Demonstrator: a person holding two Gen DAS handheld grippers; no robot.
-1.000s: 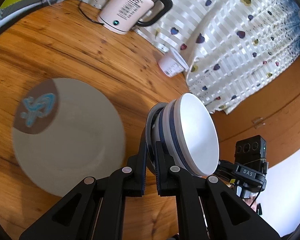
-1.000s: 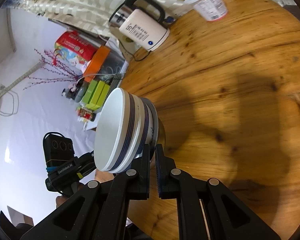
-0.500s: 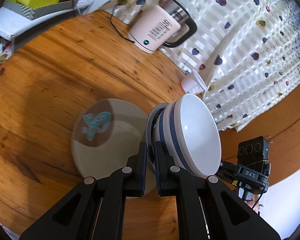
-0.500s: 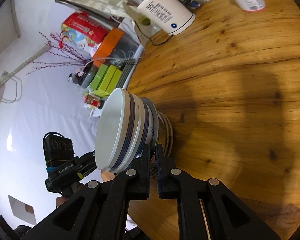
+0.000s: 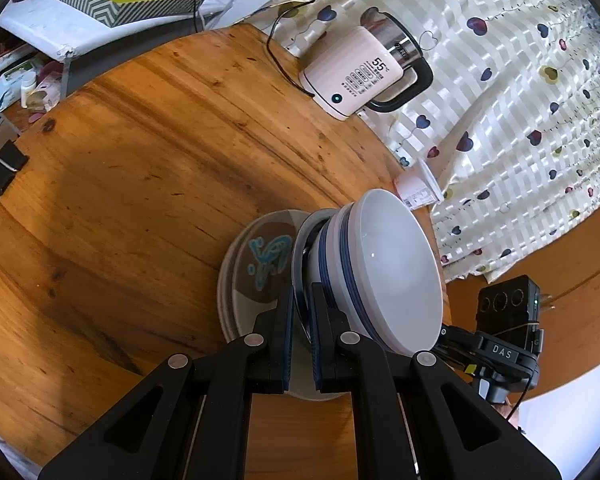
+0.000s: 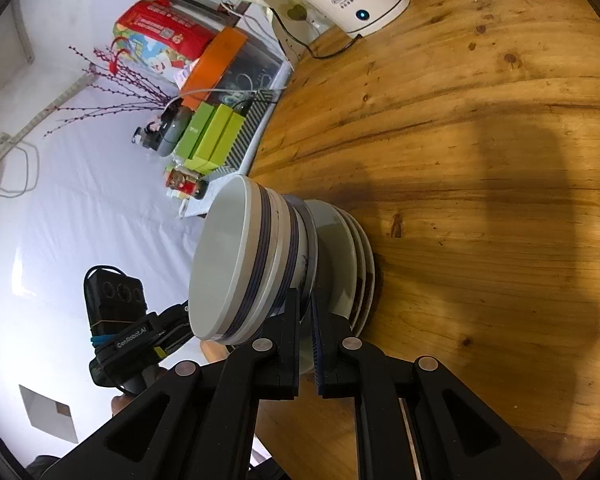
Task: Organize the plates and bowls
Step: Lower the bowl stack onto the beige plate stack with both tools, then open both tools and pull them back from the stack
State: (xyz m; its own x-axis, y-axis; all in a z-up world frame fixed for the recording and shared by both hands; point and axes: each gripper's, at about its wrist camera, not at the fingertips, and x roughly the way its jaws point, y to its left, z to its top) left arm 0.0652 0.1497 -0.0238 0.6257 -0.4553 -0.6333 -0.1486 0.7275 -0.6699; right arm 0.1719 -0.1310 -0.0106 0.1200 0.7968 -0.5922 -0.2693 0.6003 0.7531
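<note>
Left gripper [image 5: 300,304] clamped on the edge of a grey-rimmed plate [image 5: 300,248], fingers nearly together with only the thin rim between them. Right gripper [image 6: 307,304] likewise pinched on the opposite edge of that plate. Nested white bowls with blue bands [image 5: 380,264] sitting on the plate, at least two; exact count not readable. Whole load carried between the two grippers, low over one end of the wooden surface [image 5: 140,160].

Directly under the load, a stack of plates [image 5: 236,280] resting on the surface, the top one pale with a brown patch and a blue motif; three rims countable from the right wrist view. Whether the held plate touches that stack: cannot tell.

Nothing between load and stack. Farther along the surface, one white kettle [image 5: 360,76] with a black handle and a trailing cord, near the far edge. One small yoghurt cup [image 5: 416,192] on its side, between the kettle and the bowls. Behind both, a pale curtain [image 5: 500,100] with heart prints. Off the surface, green boxes [image 6: 216,136], an orange tin [image 6: 216,60] and a red packet [image 6: 160,36] on a side shelf.

Both grippers angled down toward the surface and rolled sideways, one finger over the rim and one under it, facing each other across the bowls.
</note>
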